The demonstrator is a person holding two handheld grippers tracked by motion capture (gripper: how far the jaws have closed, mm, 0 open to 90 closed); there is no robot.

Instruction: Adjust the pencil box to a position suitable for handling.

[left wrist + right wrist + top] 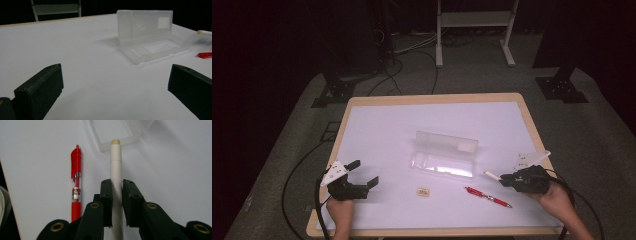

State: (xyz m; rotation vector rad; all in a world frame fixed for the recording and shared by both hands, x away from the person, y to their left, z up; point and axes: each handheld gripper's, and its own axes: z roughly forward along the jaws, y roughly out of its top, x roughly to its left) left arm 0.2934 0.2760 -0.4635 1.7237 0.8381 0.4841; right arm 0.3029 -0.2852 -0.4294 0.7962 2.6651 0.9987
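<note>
Right gripper view: white pen (116, 167) between right tongs (117, 185).

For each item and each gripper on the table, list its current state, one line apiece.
Clear plastic case: open, lid upright, lying on the table.
White pen: clamped in the right gripper.
Red pen: lying loose on the table.
Small tan piece: lying loose.
Left gripper: open, holding nothing.
Right gripper: shut on the white pen.

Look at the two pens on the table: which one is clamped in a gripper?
The white pen, pinched between the right gripper's jaws. The red pen lies free on the table beside it.
</note>
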